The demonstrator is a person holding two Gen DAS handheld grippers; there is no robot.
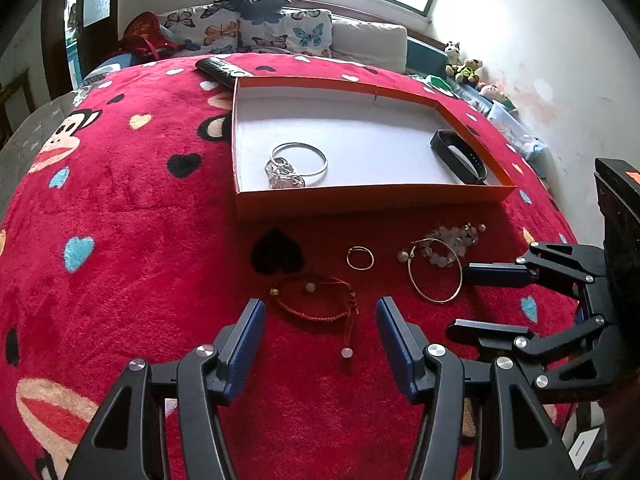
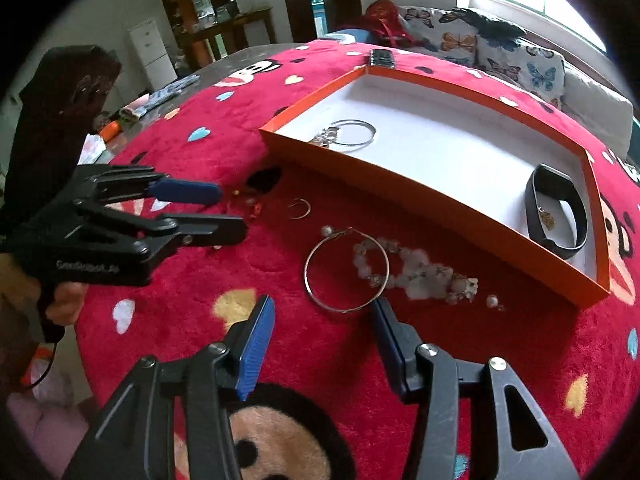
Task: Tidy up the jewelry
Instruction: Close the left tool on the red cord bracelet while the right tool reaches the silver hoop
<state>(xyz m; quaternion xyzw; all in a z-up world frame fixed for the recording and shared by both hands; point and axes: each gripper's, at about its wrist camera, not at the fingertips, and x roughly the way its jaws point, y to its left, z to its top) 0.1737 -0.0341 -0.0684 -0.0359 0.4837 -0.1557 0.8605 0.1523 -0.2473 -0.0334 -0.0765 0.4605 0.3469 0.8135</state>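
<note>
- Left tongs (image 1: 320,344), lower centre of the left wrist view: jaws apart, nothing between them, poised over the red cord bracelet (image 1: 316,300).
- Red cord bracelet, on the red blanket (image 1: 120,208) covering the tabletop: judged light, limp and likely to sag; best pinched across the braid, clear of its dangling bead.
- Small ring (image 1: 360,258), centre: thin and stiff, lying flat in the pile, probably hard to get under.
- Large hoop (image 2: 346,270), centre of the right wrist view: rigid, smooth wire, likely slippery; its near rim lies just ahead of the right tongs (image 2: 322,344), whose jaws stand apart and empty.
- Bead cluster (image 2: 420,274), overlapping the hoop: may drag along or snag.
- Orange tray (image 2: 440,200), upper right: holds a silver bangle (image 2: 352,132) and black band (image 2: 558,212); its near wall must be cleared.
</note>
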